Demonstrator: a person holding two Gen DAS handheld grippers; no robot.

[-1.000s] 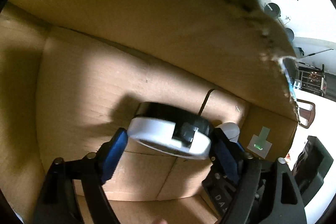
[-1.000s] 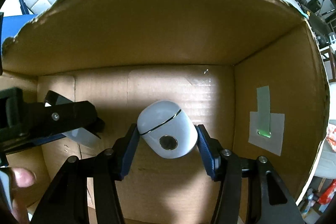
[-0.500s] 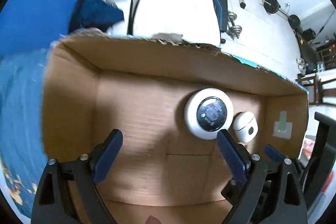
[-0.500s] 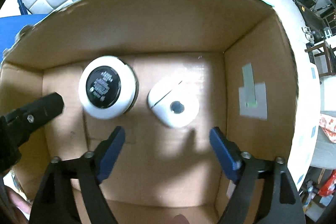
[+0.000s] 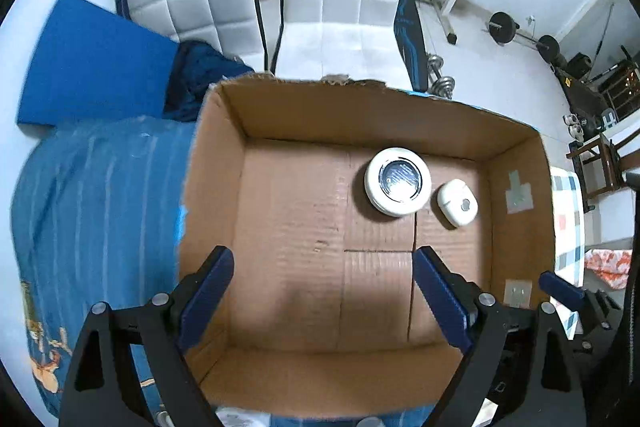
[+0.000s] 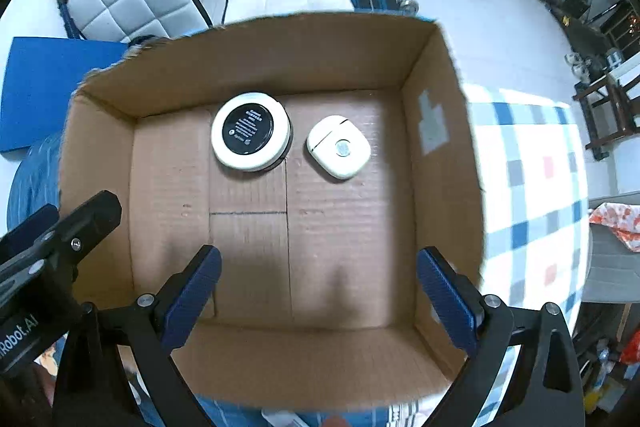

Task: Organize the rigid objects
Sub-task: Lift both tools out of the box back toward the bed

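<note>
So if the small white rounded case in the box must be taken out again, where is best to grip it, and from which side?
Probably from straight above, fingers closing across the narrower width of the white rounded case. It lies flat on the cardboard box floor, apart from the round white disc with black centre, so both flanks look free. The smooth curved shell may slip; grip low, at its widest line.

Cardboard box [image 6: 440, 155], open-topped: my way in is clear over the bare near floor; round puck [image 6: 251, 131] and white case [image 6: 339, 146] occupy the far wall side.
</note>
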